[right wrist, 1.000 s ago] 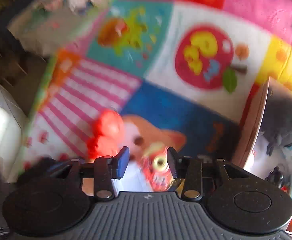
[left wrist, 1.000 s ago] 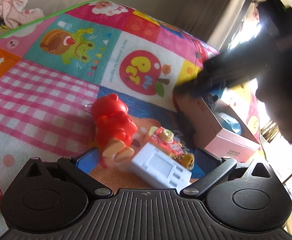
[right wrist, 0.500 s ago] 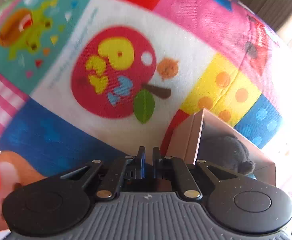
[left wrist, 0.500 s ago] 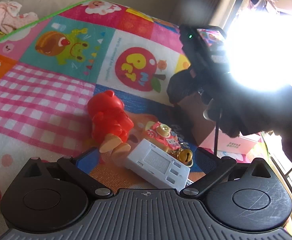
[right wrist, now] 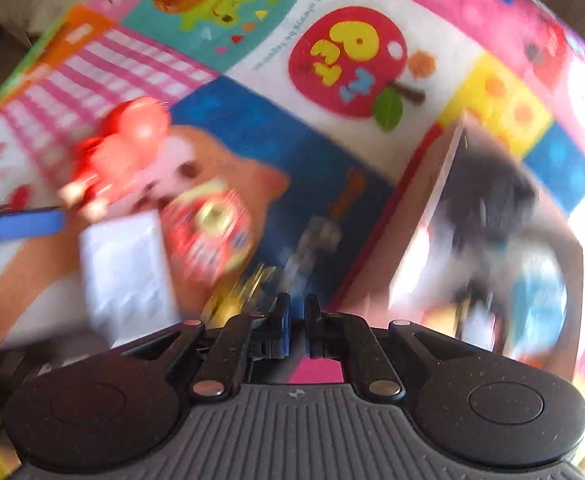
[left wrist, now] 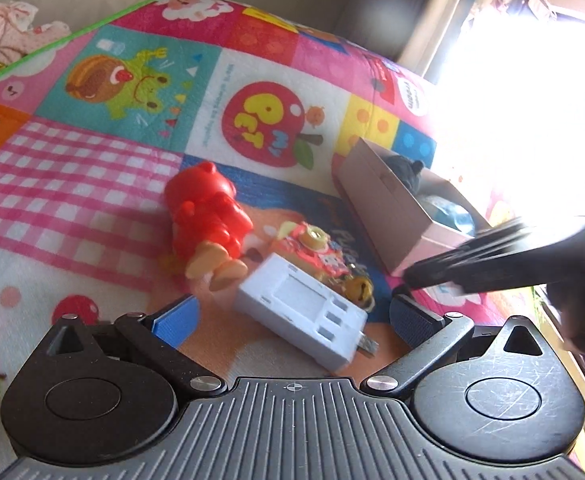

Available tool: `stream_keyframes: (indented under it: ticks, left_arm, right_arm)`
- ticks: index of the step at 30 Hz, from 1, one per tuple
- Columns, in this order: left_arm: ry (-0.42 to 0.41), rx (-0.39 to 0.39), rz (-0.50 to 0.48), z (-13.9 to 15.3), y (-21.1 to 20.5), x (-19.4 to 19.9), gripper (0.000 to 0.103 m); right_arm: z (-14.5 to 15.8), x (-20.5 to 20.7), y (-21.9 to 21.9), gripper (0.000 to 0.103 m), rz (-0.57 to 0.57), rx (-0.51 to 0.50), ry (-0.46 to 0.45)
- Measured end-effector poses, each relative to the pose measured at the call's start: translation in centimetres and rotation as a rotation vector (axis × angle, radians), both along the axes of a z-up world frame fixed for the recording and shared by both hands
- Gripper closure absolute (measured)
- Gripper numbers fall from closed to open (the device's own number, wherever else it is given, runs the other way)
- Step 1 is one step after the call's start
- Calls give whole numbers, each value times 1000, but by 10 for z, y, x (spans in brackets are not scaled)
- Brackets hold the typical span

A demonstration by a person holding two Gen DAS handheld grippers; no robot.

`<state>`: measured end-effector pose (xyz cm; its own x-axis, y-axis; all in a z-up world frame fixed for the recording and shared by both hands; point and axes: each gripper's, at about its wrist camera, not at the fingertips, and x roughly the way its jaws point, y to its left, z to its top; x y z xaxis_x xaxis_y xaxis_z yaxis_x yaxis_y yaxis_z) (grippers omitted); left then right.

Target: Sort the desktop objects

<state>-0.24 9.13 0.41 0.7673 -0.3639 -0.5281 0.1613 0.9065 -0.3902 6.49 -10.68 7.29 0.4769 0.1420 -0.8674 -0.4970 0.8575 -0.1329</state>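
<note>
My left hand-held gripper is spread wide and holds nothing, its blue-padded fingers either side of the white charger block, which lies flat on the colourful patchwork play mat. Just beyond the charger lies the pink toy camera with a small gold bell beside it, and to their left the red bear figure lies on its back, feet toward me. My right hand-held gripper is nearly closed, only a thin gap between its fingers, nothing visible between them; in the left wrist view it reaches in from the right, near the open pink cardboard box. The box stands right of the toys and holds a dark grey plush and something light blue.
</note>
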Motion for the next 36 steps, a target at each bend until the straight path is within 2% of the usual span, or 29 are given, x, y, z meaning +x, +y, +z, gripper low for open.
stream_keyframes:
  ticks: [1, 2, 4, 5, 6, 9, 13, 14, 15, 18, 21, 23, 25, 28, 31, 32, 33, 36]
  left_arm:
    - [4, 1, -8, 0, -2, -2, 0]
    - [6, 3, -14, 0, -5, -3, 0]
    - [7, 13, -13, 0, -10, -6, 0]
    - [3, 21, -1, 1, -13, -6, 0]
    - [-2, 32, 18, 2, -15, -8, 0]
    - [-24, 59, 73, 11, -16, -10, 0]
    - [-53, 113, 85, 27, -25, -8, 0]
    - [-63, 134, 71, 30, -31, -6, 0]
    - [-74, 158, 57, 34, -37, -4, 0]
    - [-95, 259, 18, 40, -60, 11, 0]
    - [-90, 336, 21, 37, -75, 33, 0]
    - [-68, 352, 21, 33, -79, 48, 0]
    - [-40, 361, 24, 27, -81, 61, 0]
    - [-11, 386, 20, 18, -84, 73, 2]
    - [12, 430, 1, 10, -89, 79, 31]
    - [18, 436, -1, 8, -89, 80, 30]
    - [20, 439, -2, 6, -89, 81, 30]
    - [15, 433, -7, 3, -89, 82, 31]
  right_arm:
    - [7, -14, -12, 97, -15, 48, -40]
    - [14, -26, -25, 92, -26, 90, -84]
    - [19, -51, -43, 77, -57, 131, -172]
    - [20, -60, -50, 60, -71, 168, -186]
    - [17, -68, -57, 52, -82, 216, -181]
    - [-1, -71, -63, 51, -86, 326, -136]
    - [-24, -62, -61, 52, -90, 381, -94]
    - [-31, -61, -61, 57, -87, 391, -89]
    - [-38, -57, -59, 65, -73, 394, -89]
    - [-45, -61, -62, 81, -58, 347, -103]
    - [-46, -64, -81, 81, -100, 275, -172]
    - [-47, -65, -99, 81, -174, 217, -230]
    - [-49, -64, -117, 80, -229, 223, -238]
    - [-57, -67, -137, 73, -242, 286, -221]
    - [-61, -78, -134, 52, -201, 299, -255]
    - [-62, -79, -132, 41, -188, 304, -259]
    - [-63, -79, -130, 37, -178, 300, -262]
    - [-63, -77, -131, 35, -176, 325, -252]
